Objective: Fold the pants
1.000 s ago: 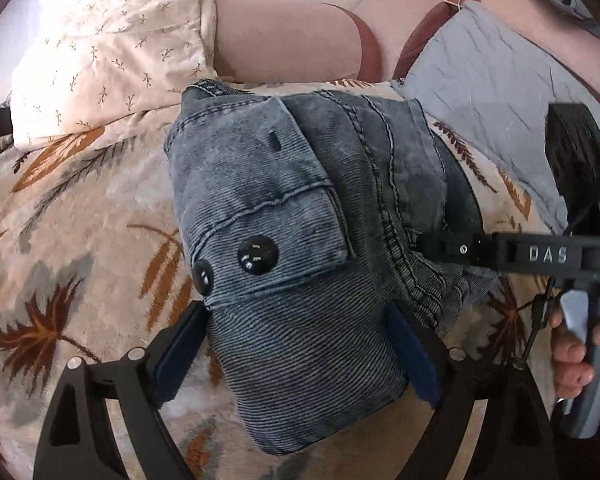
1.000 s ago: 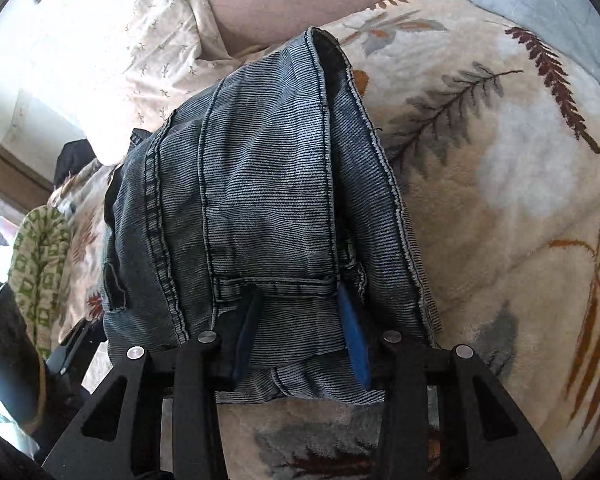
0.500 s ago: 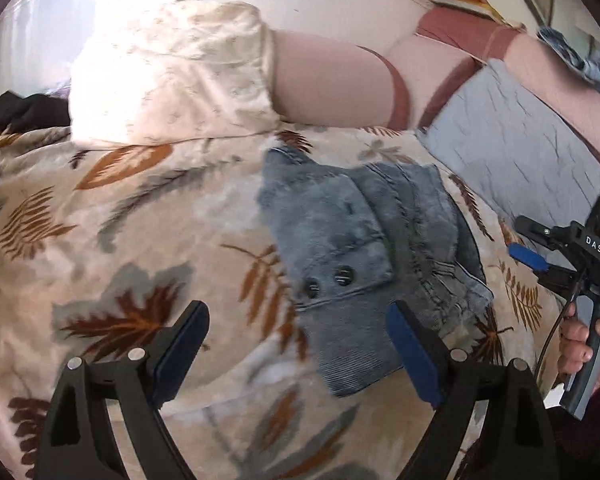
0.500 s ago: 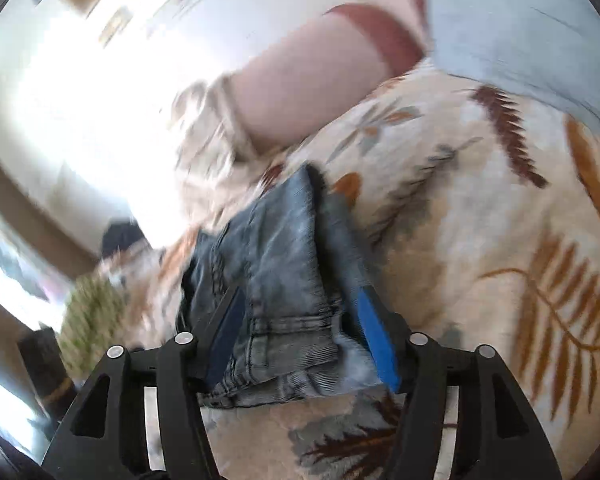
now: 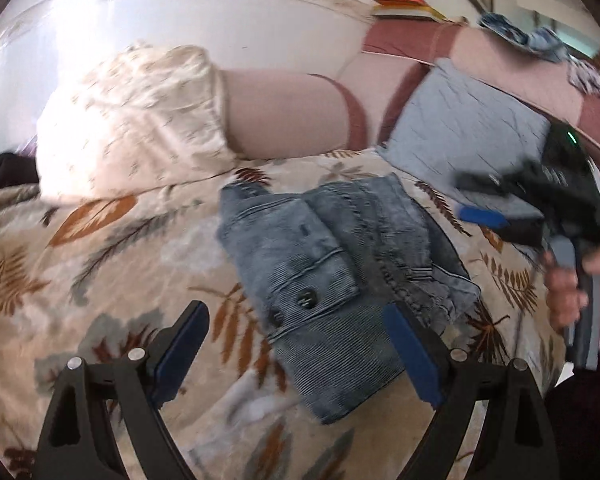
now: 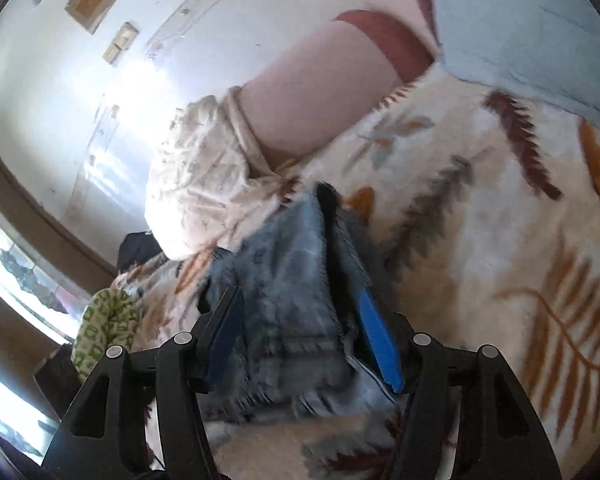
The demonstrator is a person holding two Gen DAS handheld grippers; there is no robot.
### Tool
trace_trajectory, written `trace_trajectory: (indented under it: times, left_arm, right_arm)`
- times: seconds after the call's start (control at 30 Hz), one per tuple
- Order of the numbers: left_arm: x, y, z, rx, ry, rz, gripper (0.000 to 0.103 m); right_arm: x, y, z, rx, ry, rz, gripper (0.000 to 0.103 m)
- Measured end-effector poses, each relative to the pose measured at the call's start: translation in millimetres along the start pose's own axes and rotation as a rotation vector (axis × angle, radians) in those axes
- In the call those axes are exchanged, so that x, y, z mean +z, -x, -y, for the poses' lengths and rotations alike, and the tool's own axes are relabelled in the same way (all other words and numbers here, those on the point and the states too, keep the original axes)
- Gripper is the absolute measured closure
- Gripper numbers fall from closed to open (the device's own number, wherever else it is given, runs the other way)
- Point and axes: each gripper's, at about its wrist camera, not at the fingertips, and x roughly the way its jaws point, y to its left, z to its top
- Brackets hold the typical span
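The blue denim pants (image 5: 340, 272) lie folded into a compact bundle on the leaf-patterned blanket (image 5: 100, 272), two dark buttons on the top flap. My left gripper (image 5: 300, 352) is open and empty, raised above the near edge of the bundle. My right gripper (image 6: 304, 344) is open and empty, raised over the other side of the pants (image 6: 288, 280), blurred by motion. It also shows in the left wrist view (image 5: 500, 216), held by a hand at the right.
A cream patterned pillow (image 5: 132, 120) and a pink bolster (image 5: 284, 112) lie at the head of the bed. A grey-blue pillow (image 5: 460, 128) lies at the right. A green patterned cloth (image 6: 104, 328) lies at the bed's left edge.
Both grippers have drawn back and up from the folded pants. The right gripper, earlier closer on the denim's edge, is now wider open and clear of it.
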Motion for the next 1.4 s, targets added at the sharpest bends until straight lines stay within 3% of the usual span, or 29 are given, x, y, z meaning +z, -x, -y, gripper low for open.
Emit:
trace_trajectory:
  times: [0.17, 0.3, 0.43, 0.5, 0.6, 0.73, 0.87, 0.93, 1.03, 1.17, 1.4]
  left_arm:
    - [7.6, -13.0, 8.2, -0.007, -0.025, 0.045, 0.012]
    - [16.9, -25.2, -5.6, -0.023, 0.076, 0.074, 0.012]
    - [13.5, -41.8, -10.6, -0.036, 0.115, 0.024, 0.012]
    - [7.9, -53.0, -7.6, -0.037, 0.108, -0.034, 0.012]
    - [-1.4, -67.4, -4.6, -0.028, 0.111, -0.117, 0.011]
    - [4.0, -51.3, -3.7, -0.031, 0.110, -0.068, 0.012]
    - [12.1, -32.6, -12.2, -0.030, 0.137, -0.024, 0.011]
    - [14.6, -28.2, -16.9, -0.017, 0.157, -0.022, 0.011]
    - [18.3, -19.4, -21.5, 0.045, 0.166, 0.002, 0.006]
    - [21.9, -14.0, -27.2, 0.123, 0.163, 0.031, 0.003]
    - [24.9, -1.2, -26.4, 0.145, 0.146, 0.036, 0.001]
  right_arm:
    - [13.5, -48.0, -16.5, 0.054, 0.022, -0.050, 0.043]
    - [13.6, -76.5, -21.1, 0.026, 0.042, -0.090, 0.043]
    - [9.2, -95.6, -3.3, -0.058, -0.007, -0.150, 0.042]
    - [4.9, -105.8, 8.8, -0.064, -0.057, -0.198, 0.039]
    - [0.1, -109.4, 12.7, -0.064, -0.051, -0.198, 0.037]
    - [1.2, -101.2, 5.6, -0.066, -0.041, -0.206, 0.034]
    - [11.2, -68.9, 2.7, 0.061, -0.100, -0.140, 0.029]
    - [14.6, -53.8, 2.7, 0.068, -0.107, -0.099, 0.026]
    - [14.2, -29.9, -5.7, 0.011, -0.051, -0.023, 0.026]
    - [3.2, -9.1, -42.6, -0.069, 0.146, 0.087, 0.025]
    - [-26.2, -2.9, -76.3, -0.177, 0.311, 0.095, 0.025]
